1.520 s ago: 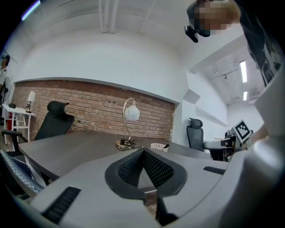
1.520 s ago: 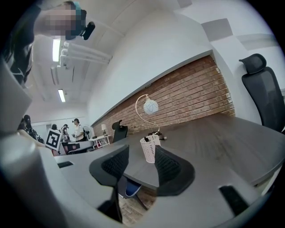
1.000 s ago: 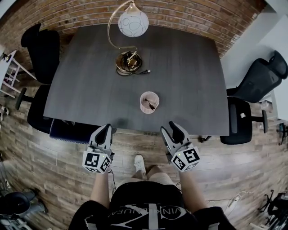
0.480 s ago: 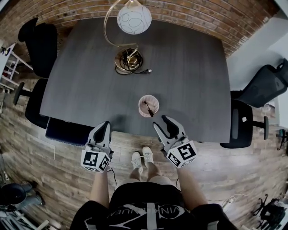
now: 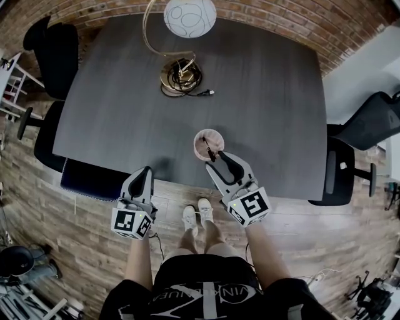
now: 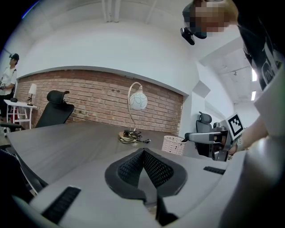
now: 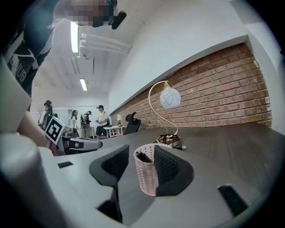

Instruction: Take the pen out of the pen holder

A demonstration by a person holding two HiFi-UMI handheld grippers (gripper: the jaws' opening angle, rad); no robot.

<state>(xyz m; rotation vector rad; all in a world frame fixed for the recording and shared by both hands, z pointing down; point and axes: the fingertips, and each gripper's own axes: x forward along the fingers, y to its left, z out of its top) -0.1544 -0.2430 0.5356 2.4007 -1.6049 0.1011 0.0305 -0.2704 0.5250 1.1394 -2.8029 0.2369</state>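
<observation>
I start with the dark grey wood-grain bench point(image 5: 269, 87), which fills the upper half of my head view. On it at 12 o'clock stands the lamp with a white globe and curved gold stem point(image 5: 189, 15). The small pale pink lattice pen holder point(image 5: 208, 139) stands upright toward 6 o'clock, near the bench's front edge and well apart from the lamp. The dark pen point(image 5: 208, 149) leans inside it, with only its upper end showing above the rim.

My right hand-held gripper point(image 5: 216, 159) is just beside the holder at its 5 o'clock. In the right gripper view its jaws are wide apart and grip nothing. The holder sits in the gap between them, closer to the right-hand pad, and I cannot tell whether that pad touches it. My left hand-held gripper point(image 5: 146, 172) hangs at the holder's 8 o'clock, over the bench's front edge and well apart from it. Its pads meet at the tips, with nothing between them.

I judge this to be the approach step, with the pen not yet grasped. The jaws line up with the holder's wall, not with the pen, so the next move calls for the right gripper to come in higher, above the rim. It should then bracket the pen's exposed top and close on that alone. The holder looks light, so pulling the pen at an angle could drag or tip it. The left gripper could steady it.
</observation>
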